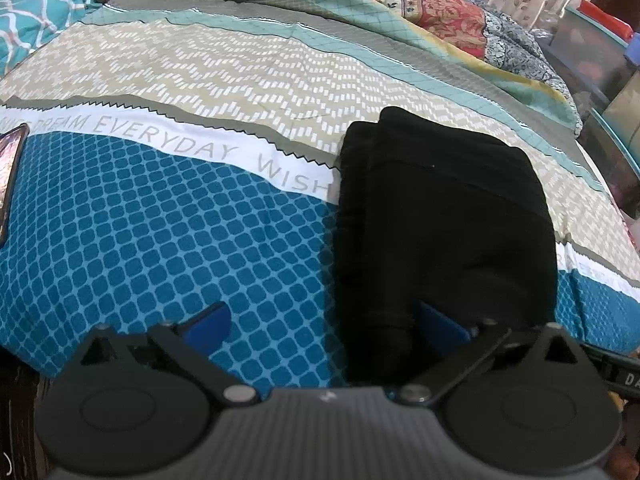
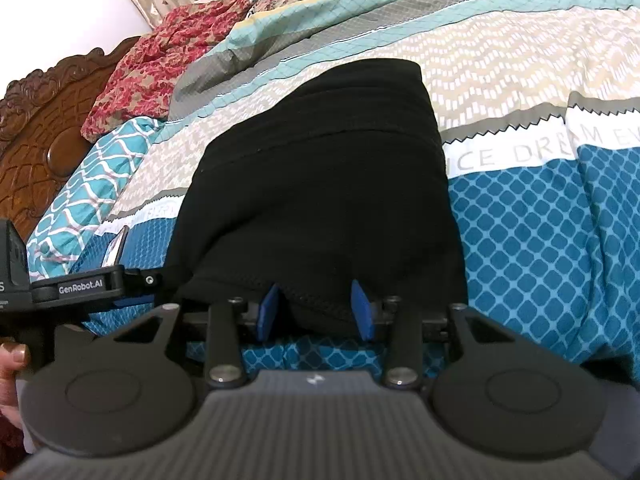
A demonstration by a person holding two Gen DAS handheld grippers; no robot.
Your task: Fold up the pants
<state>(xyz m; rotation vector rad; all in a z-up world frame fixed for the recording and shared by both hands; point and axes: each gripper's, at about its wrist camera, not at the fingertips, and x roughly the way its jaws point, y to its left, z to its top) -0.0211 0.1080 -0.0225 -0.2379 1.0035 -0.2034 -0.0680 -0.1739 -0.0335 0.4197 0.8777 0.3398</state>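
The black pants (image 1: 448, 220) lie folded into a thick rectangle on the patterned bed sheet (image 1: 160, 240). My left gripper (image 1: 322, 316) stands wide open at the bundle's near left corner. One blue pad is over the sheet and the other over the black cloth, and neither presses. In the right wrist view the pants (image 2: 320, 168) fill the middle. My right gripper (image 2: 316, 308) is at their near edge, with a bulge of black cloth filling the gap between its blue pads (image 2: 362, 312), which press on it from both sides.
A phone (image 1: 8, 176) lies on the sheet to the left, also seen as the phone (image 2: 116, 246). Crumpled red floral bedding (image 2: 160, 60) and a carved wooden headboard (image 2: 44, 140) are beyond. A teal pillow (image 2: 100, 176) sits nearby. A hand (image 2: 12, 360) holds the left gripper's body (image 2: 88, 288).
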